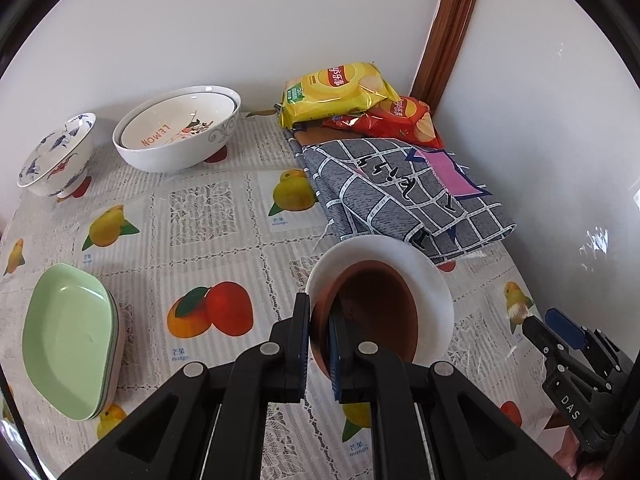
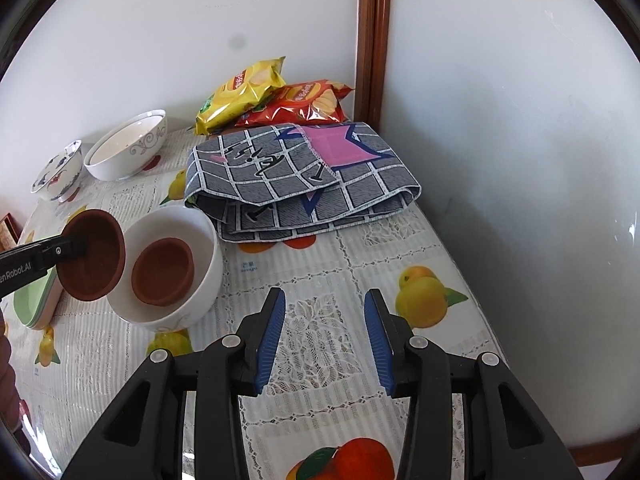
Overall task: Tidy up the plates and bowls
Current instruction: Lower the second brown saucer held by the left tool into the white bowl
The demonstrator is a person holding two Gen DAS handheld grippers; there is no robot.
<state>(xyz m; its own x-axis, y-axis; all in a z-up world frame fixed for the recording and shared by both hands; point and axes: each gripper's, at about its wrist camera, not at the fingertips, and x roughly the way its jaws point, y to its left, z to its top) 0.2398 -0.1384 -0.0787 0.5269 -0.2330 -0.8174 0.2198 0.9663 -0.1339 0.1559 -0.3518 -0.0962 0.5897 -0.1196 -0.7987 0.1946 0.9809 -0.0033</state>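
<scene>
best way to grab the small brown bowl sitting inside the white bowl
Pinch the brown bowl by its thin rim, on the near right side, coming from above with the open right gripper. It sits tilted inside the white bowl, whose wall blocks a side approach.

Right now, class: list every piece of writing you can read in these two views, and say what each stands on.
"LEMON": inside the plate nested in the large white bowl.
"mango": on the fruit-print tablecloth.
"DAS": on the right hand-held gripper.
"Robot.AI" (start cut off): on the left hand-held gripper.
Chip bags: logos unreadable.
Folded cloth: characters unreadable.
</scene>
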